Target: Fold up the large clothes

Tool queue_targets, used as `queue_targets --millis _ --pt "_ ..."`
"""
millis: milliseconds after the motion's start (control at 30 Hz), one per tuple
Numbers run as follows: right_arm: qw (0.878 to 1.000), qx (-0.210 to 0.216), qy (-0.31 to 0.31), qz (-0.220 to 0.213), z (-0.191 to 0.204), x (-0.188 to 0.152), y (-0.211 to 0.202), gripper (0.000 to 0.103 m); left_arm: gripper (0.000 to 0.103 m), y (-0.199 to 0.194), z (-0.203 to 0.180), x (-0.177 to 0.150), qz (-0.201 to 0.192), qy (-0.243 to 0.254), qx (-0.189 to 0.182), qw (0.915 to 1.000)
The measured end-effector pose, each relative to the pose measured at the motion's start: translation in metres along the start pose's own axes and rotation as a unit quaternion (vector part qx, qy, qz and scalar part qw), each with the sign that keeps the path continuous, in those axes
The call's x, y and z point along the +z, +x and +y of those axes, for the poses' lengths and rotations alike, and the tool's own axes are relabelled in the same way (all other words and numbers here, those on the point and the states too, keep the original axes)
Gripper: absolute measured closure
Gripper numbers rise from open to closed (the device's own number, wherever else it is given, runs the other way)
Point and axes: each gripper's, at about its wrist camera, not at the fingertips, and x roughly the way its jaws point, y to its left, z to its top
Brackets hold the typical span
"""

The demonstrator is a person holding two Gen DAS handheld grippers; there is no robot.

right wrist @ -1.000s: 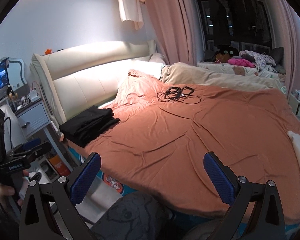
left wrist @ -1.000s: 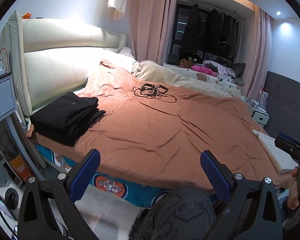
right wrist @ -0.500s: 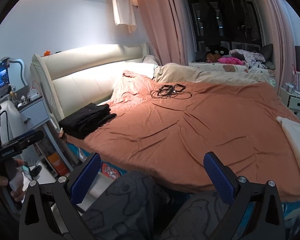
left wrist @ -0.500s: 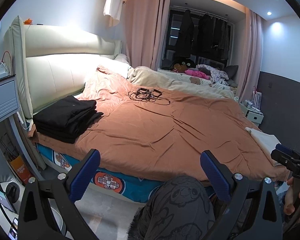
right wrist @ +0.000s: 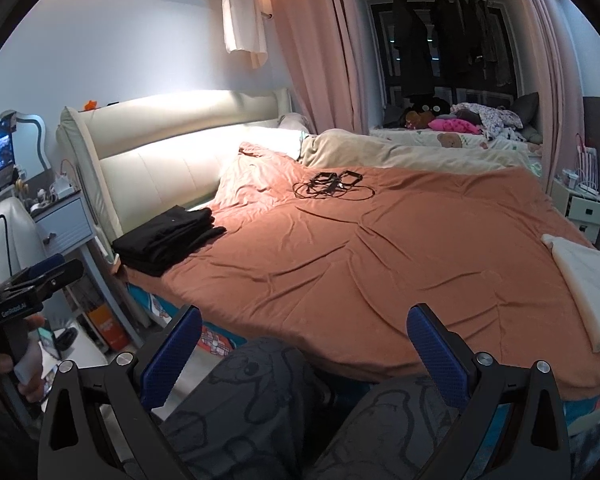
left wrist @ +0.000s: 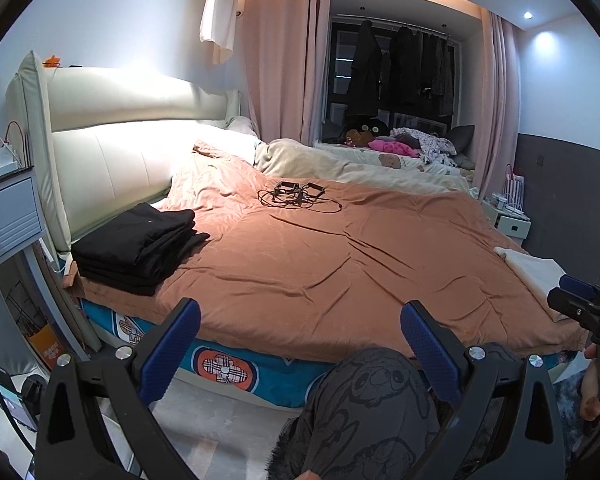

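One stack of folded black clothes (left wrist: 136, 248) lies at the near head-end corner of the bed (left wrist: 228, 364), touching the cream padded headboard (left wrist: 112, 152); one folded cream cloth (right wrist: 584, 280) lies at the opposite, foot-end edge, well apart from it. Both rest on a rust-orange bedspread (left wrist: 320, 264) that covers most of the mattress, with one tangle of black cables (left wrist: 296, 196) near its middle and a beige blanket (left wrist: 340, 166) along the far side. A blue-grey nightstand (left wrist: 8, 216) stands beside the headboard; pink curtains (left wrist: 276, 60) frame a dark window alcove hung with dark garments. Left gripper (left wrist: 300, 344) and right gripper (right wrist: 304, 348) both hover before the near bed edge, above the person's patterned grey trousers (left wrist: 372, 404), each with its two blue-padded fingers (left wrist: 168, 348) spread wide and grasping nothing. Each gripper also shows at the margin of the other's view, held in a hand (right wrist: 16, 364).
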Motion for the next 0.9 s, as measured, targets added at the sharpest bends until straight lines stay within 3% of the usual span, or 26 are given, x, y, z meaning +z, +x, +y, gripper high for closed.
queue_targets --millis 900 --pt "1.0 0.004 0.003 0.003 0.004 -0.0036 -0.0026 0.0 0.001 -0.0107 0.0058 -0.0057 0.001 -0.012 0.0 0.9999"
